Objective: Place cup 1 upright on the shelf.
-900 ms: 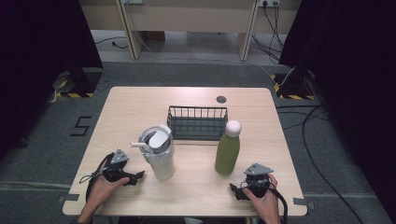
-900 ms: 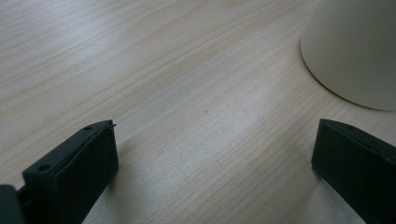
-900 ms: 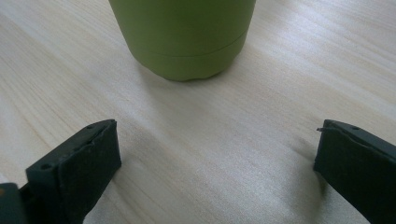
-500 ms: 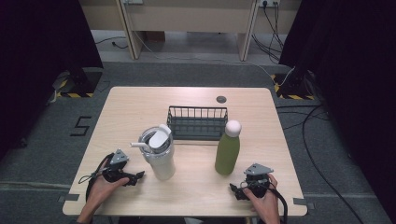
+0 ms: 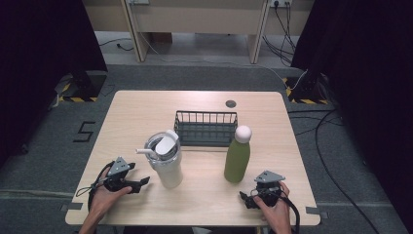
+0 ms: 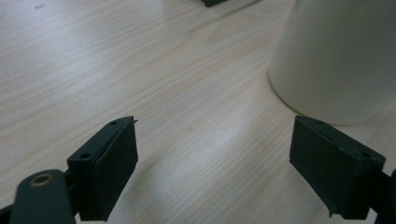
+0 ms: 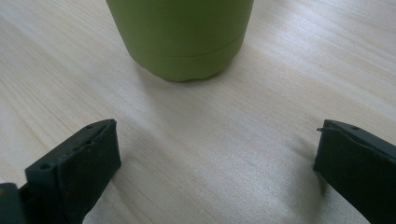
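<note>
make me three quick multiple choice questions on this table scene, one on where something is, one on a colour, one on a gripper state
1. Where does the wire basket stand relative to the green bottle?
A. behind it, farther from the person
B. in front of it, nearer the person
C. on top of it

2. What colour is the bottle's cap?
A. black
B. white
C. red

3. How do the right gripper jaws stand?
A. shut on the bottle
B. shut on nothing
C. open, with bare table between them

Answers: 1 A, the high view shows the basket beyond the bottle. 2 B, the round cap is white. 3 C, the right gripper view shows the jaws apart, short of the bottle's base.
</note>
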Action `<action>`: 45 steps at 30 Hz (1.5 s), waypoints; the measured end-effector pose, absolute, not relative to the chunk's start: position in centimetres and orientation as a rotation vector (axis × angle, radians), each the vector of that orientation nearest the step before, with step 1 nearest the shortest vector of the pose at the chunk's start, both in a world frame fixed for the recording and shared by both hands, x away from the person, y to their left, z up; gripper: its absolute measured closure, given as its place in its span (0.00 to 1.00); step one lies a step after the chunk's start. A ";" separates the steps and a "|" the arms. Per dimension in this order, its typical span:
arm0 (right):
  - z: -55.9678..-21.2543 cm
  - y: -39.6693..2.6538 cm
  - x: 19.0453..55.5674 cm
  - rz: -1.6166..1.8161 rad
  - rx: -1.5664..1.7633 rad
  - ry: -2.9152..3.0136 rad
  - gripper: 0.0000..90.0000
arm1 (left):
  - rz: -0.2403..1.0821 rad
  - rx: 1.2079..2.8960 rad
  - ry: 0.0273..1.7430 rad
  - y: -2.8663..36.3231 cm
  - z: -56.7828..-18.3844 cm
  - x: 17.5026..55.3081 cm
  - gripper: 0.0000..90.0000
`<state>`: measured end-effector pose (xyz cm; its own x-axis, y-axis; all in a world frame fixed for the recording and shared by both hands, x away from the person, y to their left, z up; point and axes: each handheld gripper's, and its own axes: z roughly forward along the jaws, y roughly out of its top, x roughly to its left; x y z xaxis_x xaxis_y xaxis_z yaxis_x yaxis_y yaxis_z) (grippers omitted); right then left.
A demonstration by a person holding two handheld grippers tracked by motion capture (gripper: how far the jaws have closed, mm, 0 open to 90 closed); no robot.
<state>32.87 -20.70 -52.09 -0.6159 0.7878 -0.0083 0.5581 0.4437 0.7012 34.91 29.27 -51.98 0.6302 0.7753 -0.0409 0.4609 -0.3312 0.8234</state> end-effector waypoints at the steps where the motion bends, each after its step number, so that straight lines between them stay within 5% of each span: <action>1: -52.1 -20.7 32.9 0.963 1.149 2.366 0.01 | 0.459 1.985 0.971 29.3 -52.0 34.9 0.17; 26: -52.1 -20.7 32.9 0.959 1.167 2.357 0.01 | 0.366 1.791 0.711 27.1 -50.8 33.5 0.17; 45: -52.1 -20.7 32.9 0.959 1.167 2.357 0.00 | 0.441 1.740 0.641 24.7 -50.3 33.4 0.16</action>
